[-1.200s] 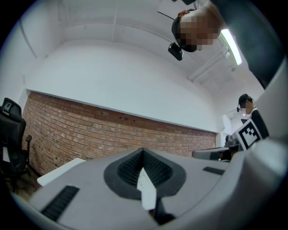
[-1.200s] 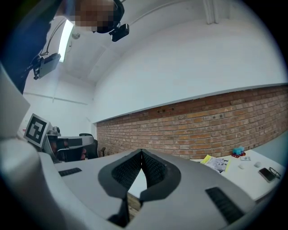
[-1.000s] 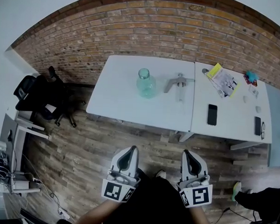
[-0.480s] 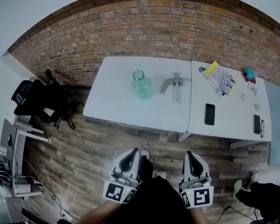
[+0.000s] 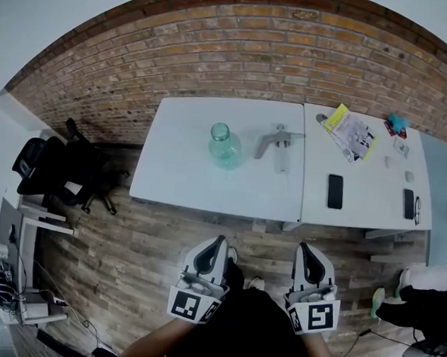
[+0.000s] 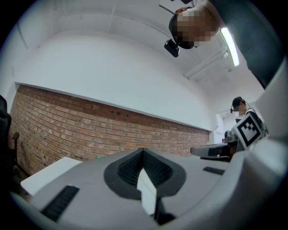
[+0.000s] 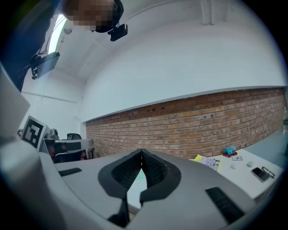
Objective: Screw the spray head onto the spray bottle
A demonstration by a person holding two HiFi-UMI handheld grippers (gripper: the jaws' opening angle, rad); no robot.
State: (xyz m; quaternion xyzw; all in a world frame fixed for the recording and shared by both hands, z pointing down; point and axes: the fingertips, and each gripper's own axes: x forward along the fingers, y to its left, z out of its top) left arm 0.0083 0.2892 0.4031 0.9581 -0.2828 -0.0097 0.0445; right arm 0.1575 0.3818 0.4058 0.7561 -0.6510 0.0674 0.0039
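A clear greenish spray bottle (image 5: pixel 224 146) stands upright and uncapped on the white table (image 5: pixel 178 179). The grey spray head (image 5: pixel 278 143) lies on its side just right of it. Both grippers hang over the wooden floor, well short of the table's front edge. My left gripper (image 5: pixel 217 241) is shut and empty; its ribbed pads meet in the left gripper view (image 6: pixel 143 153). My right gripper (image 5: pixel 304 247) is also shut with nothing in it (image 7: pixel 141 155). The bottle shows only as a faint green patch through the right gripper's jaw gap.
A second white table (image 5: pixel 372 209) adjoins on the right with a yellow leaflet (image 5: pixel 352 130), two black phones (image 5: pixel 335 191) (image 5: pixel 409 203) and a teal item (image 5: pixel 400 123). A brick wall runs behind. Black office chairs (image 5: pixel 50 167) stand left; someone's shoe (image 5: pixel 378 300) is at lower right.
The tables sit lower and closer in the head view, so I have stepped toward them. Both grippers moved along with me and stayed shut.
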